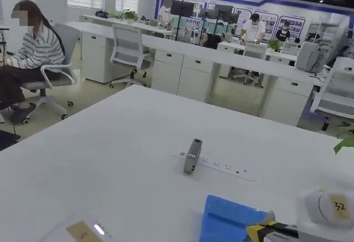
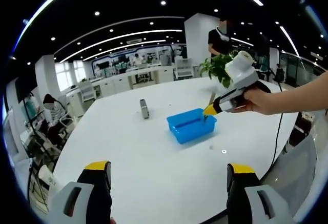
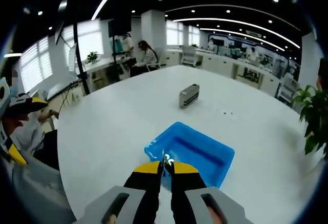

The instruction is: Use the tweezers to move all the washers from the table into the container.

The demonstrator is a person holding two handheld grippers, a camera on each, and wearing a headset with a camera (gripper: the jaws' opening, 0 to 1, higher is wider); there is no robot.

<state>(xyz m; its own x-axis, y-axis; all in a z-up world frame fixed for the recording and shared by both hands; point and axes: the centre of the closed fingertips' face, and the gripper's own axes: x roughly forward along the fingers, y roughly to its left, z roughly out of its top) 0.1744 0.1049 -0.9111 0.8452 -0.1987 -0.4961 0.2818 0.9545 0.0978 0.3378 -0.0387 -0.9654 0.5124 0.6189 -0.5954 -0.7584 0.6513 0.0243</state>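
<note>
We see the washers (image 1: pixel 228 168) as tiny dark specks in a row on the white tabletop (image 1: pixel 110 159), beside a small grey block (image 1: pixel 192 155) and near the blue container (image 3: pixel 190 152). Our right tool (image 3: pixel 165 168) is pressed together on the thin tweezers (image 3: pixel 163 157), whose tip hangs over the container's near wall. Our left tool (image 2: pixel 168 168) stands wide apart, holding nothing. The tweezers' tip is too small for us to tell whether it carries anything.
</note>
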